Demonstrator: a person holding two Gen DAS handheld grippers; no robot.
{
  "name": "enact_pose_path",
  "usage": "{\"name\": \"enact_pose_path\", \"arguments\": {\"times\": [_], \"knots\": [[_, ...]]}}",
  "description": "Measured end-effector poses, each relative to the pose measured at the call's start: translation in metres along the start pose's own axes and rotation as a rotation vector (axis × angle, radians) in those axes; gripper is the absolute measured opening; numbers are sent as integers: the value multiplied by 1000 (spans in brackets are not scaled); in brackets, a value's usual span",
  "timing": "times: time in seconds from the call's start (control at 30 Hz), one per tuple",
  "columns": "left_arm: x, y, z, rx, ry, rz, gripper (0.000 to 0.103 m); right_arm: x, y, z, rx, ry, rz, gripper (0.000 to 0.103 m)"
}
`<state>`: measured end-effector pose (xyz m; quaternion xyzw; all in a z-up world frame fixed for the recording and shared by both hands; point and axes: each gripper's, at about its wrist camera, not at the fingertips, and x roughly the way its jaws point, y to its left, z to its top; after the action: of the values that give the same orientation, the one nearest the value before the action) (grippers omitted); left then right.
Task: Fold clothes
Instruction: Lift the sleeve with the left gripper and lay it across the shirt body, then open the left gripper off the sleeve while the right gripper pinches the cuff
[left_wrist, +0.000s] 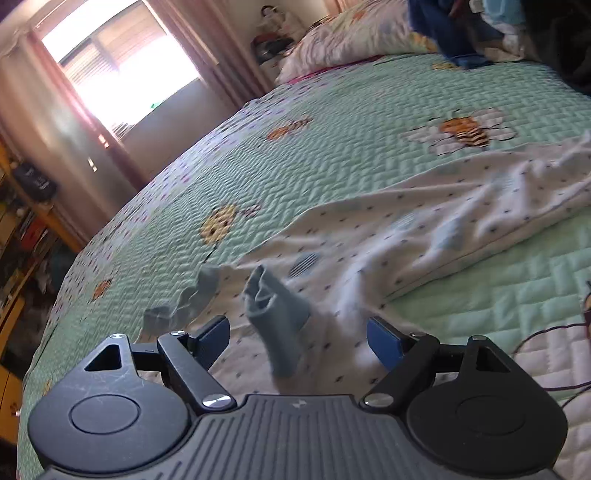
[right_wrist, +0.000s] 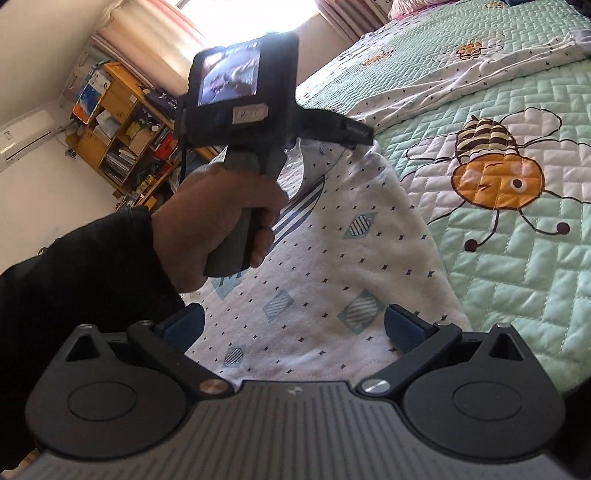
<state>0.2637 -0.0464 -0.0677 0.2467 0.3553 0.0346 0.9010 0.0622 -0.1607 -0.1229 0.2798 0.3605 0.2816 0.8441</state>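
A white garment with small dark specks and striped diamond prints lies crumpled on the green quilted bedspread. Its grey cuff stands up between the blue pads of my left gripper, which is open and not touching it. A second grey cuff lies just to the left. In the right wrist view my right gripper hangs open over the same garment, with nothing between its fingers. A hand in a dark sleeve holds the left gripper's handle above the cloth.
A floral pillow and a heap of blue clothes lie at the head of the bed. A bee-print quilt spreads to the right. A cluttered wooden bookshelf stands beyond the bed's left edge, near a bright curtained window.
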Motion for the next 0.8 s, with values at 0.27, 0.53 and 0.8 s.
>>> {"name": "enact_pose_path", "arguments": {"times": [0.27, 0.53, 0.8], "knots": [[-38, 84, 17, -332, -144, -222, 84, -3, -2, 0, 23, -13, 0, 103], [-75, 160, -63, -430, -79, -123, 92, -25, 13, 6, -102, -166, 10, 103], [-80, 179, -168, -564, 21, -142, 92, -1, 28, 86, -381, -159, 121, 103]]}}
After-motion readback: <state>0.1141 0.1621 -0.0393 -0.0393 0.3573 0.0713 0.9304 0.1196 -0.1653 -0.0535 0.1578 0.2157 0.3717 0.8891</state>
